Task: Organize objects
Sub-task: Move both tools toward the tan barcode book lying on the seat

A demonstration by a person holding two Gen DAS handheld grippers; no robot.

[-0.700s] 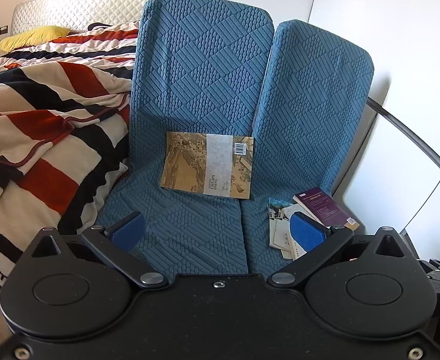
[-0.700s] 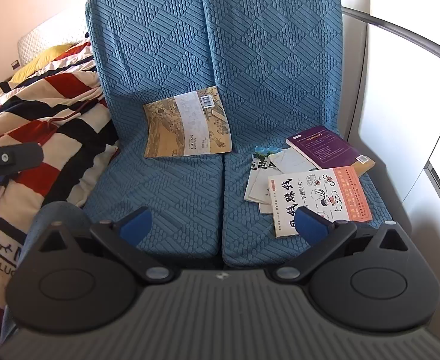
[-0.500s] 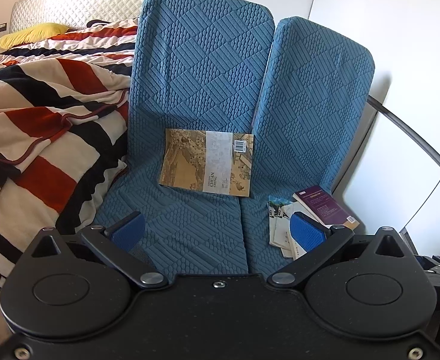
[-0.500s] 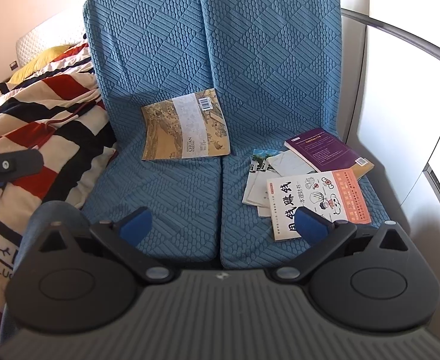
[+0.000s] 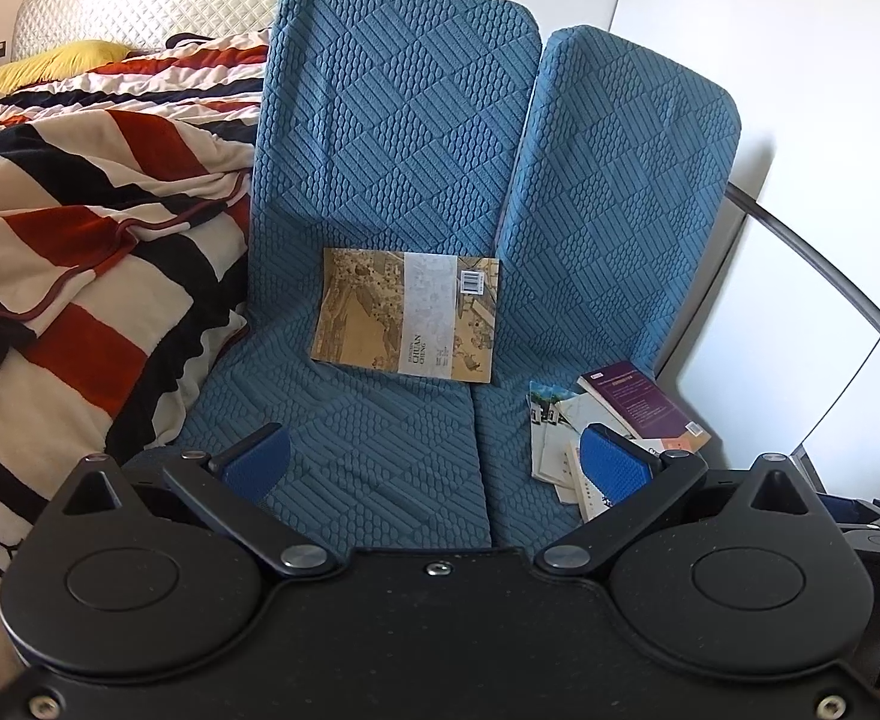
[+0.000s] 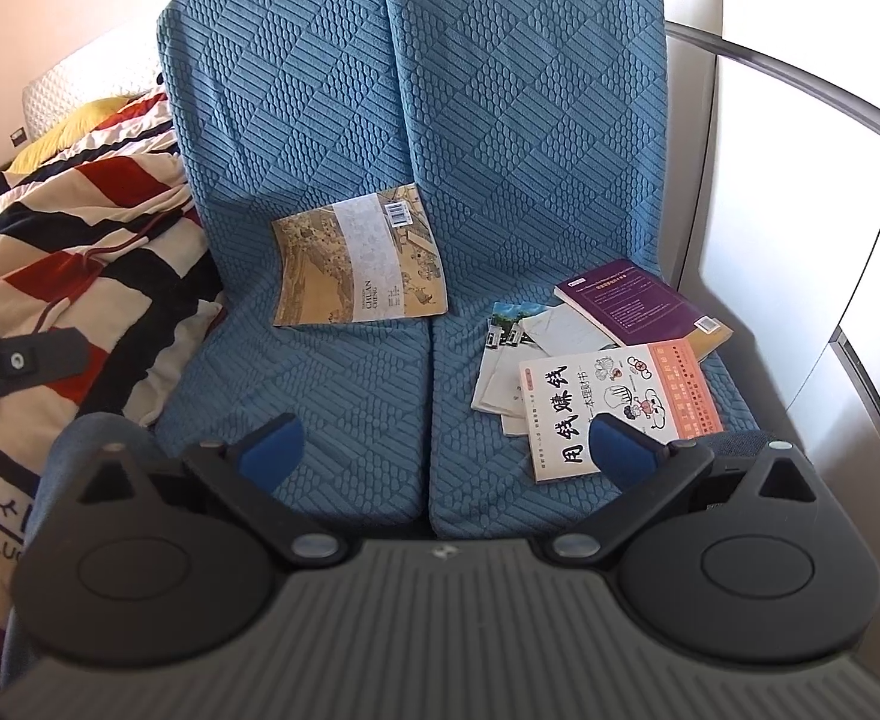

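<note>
A tan painted-cover book [image 5: 407,315] [image 6: 359,264] leans against the left seat's backrest. On the right seat lie a purple book [image 6: 640,300] [image 5: 637,399], a white-and-orange book with large Chinese characters [image 6: 613,402], and several pale booklets [image 6: 514,354] [image 5: 553,438] under them. My left gripper [image 5: 437,462] is open and empty, above the front of the seats. My right gripper [image 6: 448,450] is open and empty, its right fingertip over the white-and-orange book's near edge.
Two blue quilted seats [image 5: 380,180] [image 6: 529,120] stand side by side. A striped red, black and cream blanket [image 5: 80,240] [image 6: 50,270] lies on the bed to the left. A white wall with a grey rail [image 6: 799,78] is on the right.
Both views have shifted slightly; the seats and books sit a little nearer and lower. No book has moved. Both grippers stay open.
</note>
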